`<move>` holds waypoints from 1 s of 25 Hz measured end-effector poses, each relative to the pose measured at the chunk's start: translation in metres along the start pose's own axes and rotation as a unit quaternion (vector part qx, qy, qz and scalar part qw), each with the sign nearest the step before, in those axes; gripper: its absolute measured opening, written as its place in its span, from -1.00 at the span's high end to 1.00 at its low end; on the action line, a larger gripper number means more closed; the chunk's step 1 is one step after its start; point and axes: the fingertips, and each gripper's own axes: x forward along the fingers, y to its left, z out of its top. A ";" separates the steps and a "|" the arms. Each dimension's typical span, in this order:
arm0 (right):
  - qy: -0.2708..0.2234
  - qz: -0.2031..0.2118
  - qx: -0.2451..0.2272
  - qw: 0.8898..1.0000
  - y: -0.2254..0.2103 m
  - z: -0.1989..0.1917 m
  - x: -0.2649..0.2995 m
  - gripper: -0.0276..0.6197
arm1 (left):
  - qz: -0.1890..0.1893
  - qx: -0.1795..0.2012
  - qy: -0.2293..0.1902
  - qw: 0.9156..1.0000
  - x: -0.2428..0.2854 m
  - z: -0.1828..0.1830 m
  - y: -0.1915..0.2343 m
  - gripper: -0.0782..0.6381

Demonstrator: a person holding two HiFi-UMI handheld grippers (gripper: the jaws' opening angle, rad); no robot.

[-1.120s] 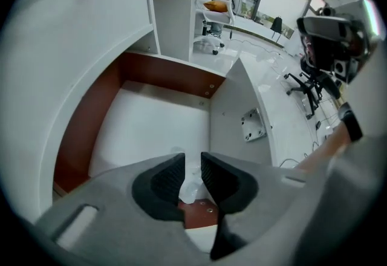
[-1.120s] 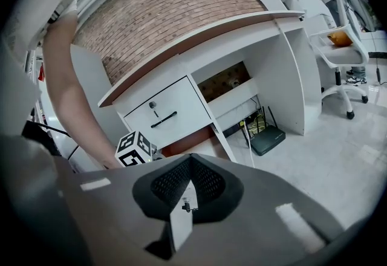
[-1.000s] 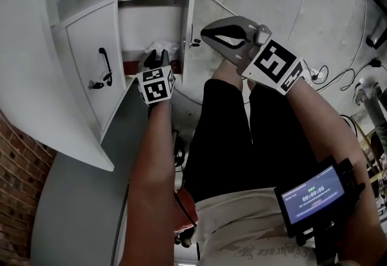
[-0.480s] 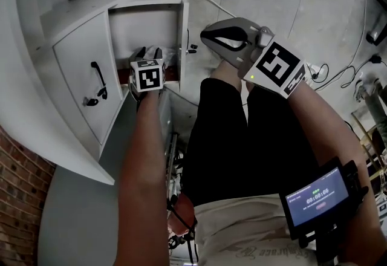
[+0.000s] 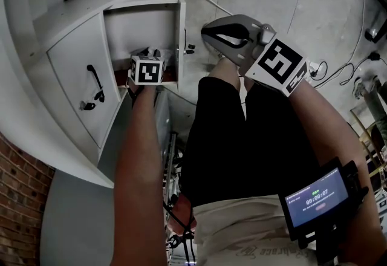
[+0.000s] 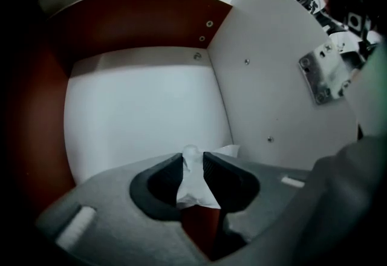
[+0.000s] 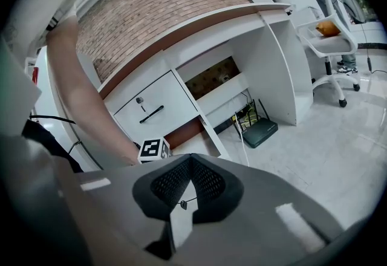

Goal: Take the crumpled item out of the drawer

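Only a thin fold of the crumpled tissue (image 6: pixel 195 186), down at the near edge of the open drawer (image 6: pixel 139 101), is between the left gripper's (image 6: pixel 193 159) closing fingers (image 6: pixel 222 177), so it might tear or slip free on the lift; the right gripper (image 7: pixel 190 163) is pinched together, holding nothing.
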 end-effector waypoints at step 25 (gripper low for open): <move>0.007 0.020 -0.004 1.000 0.060 0.031 -0.059 0.89 | 0.057 -0.083 -0.109 0.989 -0.129 0.022 -0.031 0.56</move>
